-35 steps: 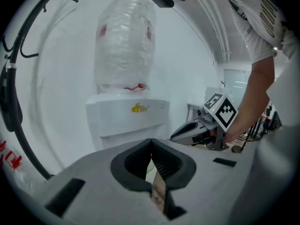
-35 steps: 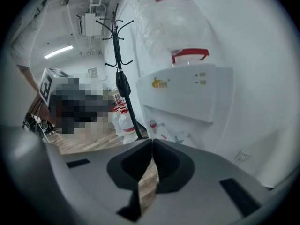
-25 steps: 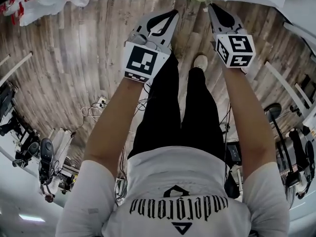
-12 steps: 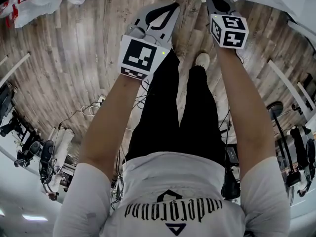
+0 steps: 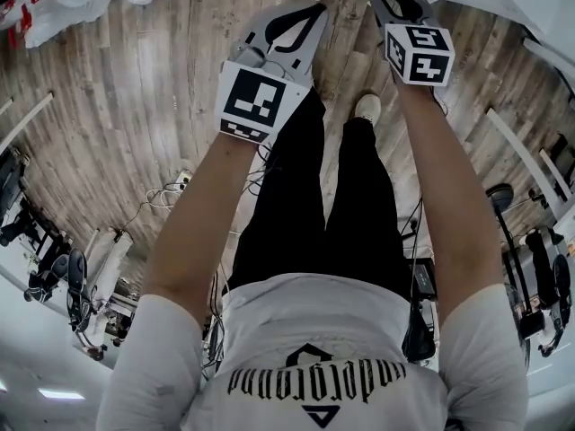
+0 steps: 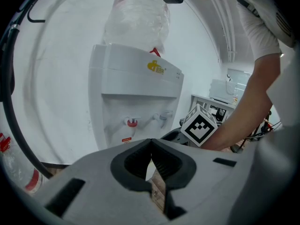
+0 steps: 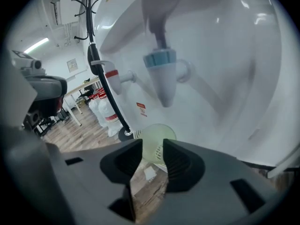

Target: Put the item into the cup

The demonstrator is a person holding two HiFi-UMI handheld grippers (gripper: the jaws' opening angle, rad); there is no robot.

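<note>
The dispenser point(image 6: 136, 93) fills both gripper views, a white floor-standing unit with a water bottle point(image 6: 138, 13) upended on top. The person stands facing it on a plank floor point(image 5: 135, 106).

The left arm point(image 5: 202, 214) and right arm point(image 5: 445, 196) reach forward, nearly straight and roughly parallel. The right one is pushed slightly further in toward the dispenser's front.

The left gripper point(image 6: 151, 146) hangs back from the unit, level with its taps. Its jaws are closed tip to tip with nothing between them. The right gripper point(image 7: 152, 146) is close in under the blue tap point(image 7: 161, 74), with the red tap point(image 7: 115, 76) off to its left. Its jaws are opening, and no pad presses on anything.

The cup point(image 7: 157, 134) stands upright below the blue tap. It is seen through the gap of the right jaws but lies beyond them, not touching. It is pale green and translucent, so it is probably thin plastic. That would make it light, easy to tip with a nudge and easy to dent under a squeeze. If it has to be steadied, a gentle hold across the wall below the rim seems safest, and an approach from straight above would avoid knocking it.

The item itself cannot be made out. Neither gripper carries it, and the cup's inside is too hazy to tell whether anything already lies there. How it would handle therefore cannot be judged beyond guessing that it is small enough to fit the cup.
</note>
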